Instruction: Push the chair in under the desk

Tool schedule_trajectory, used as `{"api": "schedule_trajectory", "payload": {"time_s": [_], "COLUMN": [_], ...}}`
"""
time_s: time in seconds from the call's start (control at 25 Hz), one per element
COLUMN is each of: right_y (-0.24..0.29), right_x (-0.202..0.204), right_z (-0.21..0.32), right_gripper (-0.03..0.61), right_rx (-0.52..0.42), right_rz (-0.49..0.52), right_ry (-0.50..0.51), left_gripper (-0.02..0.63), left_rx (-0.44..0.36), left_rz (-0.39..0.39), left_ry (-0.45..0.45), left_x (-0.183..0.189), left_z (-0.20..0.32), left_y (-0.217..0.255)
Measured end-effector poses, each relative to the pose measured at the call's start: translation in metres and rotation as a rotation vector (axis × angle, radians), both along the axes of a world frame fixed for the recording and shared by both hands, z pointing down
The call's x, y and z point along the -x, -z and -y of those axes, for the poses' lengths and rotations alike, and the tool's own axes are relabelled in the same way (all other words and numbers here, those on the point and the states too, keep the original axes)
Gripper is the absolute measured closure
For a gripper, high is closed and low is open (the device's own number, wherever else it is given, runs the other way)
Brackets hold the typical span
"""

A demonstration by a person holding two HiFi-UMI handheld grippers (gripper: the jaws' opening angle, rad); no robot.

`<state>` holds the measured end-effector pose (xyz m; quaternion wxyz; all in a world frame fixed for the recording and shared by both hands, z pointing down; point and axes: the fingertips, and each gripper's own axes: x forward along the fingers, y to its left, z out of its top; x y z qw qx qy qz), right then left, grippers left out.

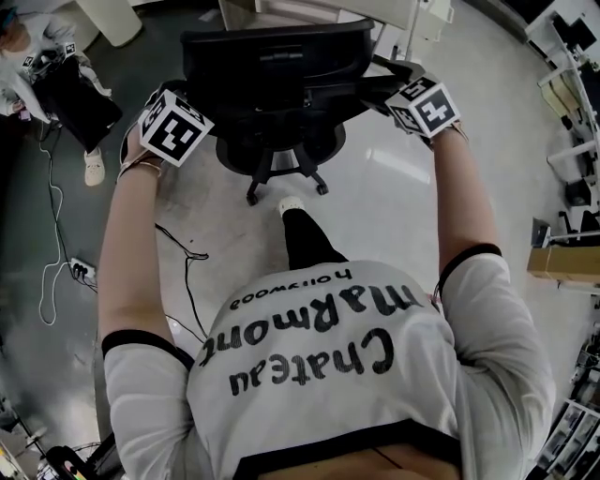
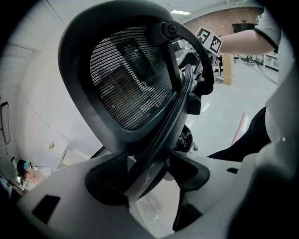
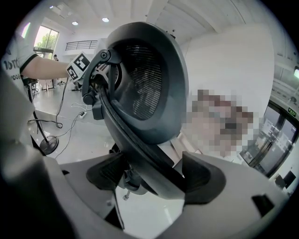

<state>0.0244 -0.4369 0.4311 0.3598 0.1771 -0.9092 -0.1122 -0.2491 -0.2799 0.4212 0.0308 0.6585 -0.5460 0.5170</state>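
As I stand behind the office chair (image 1: 277, 56), my left gripper (image 1: 184, 101) and right gripper (image 1: 392, 92) flank its mesh backrest (image 2: 128, 79). Each gripper's jaws are clamped on a side rail of the backrest frame (image 3: 140, 154), which runs between the pads. The chair stands on bare floor, its wheeled base (image 1: 272, 173) in plain sight, facing pale furniture (image 1: 403, 11) that I take for the desk. Step in hand, as I judge it: grip secured, push not yet finished. The next move calls for an even forward shove from both arms, so that the castors roll straight and the seat does not swivel.
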Motion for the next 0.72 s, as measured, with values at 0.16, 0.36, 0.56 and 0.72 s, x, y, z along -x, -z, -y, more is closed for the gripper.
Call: {"api": "schedule_trajectory", "payload": {"time_s": [0.16, 0.36, 0.56, 0.72], "right_y": [0.0, 0.002, 0.007, 0.011], "right_x": [-0.008, -0.008, 0.008, 0.005], "right_z": [-0.008, -0.011, 0.001, -0.008], "right_gripper": [0.204, 0.201, 0.201, 0.201], "right_rx": [-0.007, -0.015, -0.025, -0.012], "right_rz": [0.013, 0.024, 0.027, 0.021], "right_ry": [0.015, 0.043, 0.054, 0.076], "left_gripper": [0.33, 0.33, 0.33, 0.33], "left_rx": [0.007, 0.016, 0.019, 0.027], "left_rz": [0.009, 0.007, 0.01, 0.006], "left_ry": [0.019, 0.042, 0.065, 0.08], "left_x": [-0.01, -0.015, -0.001, -0.008], "left_z": [-0.011, -0.021, -0.015, -0.028], "left_y": [0.0, 0.002, 0.006, 0.011]}}
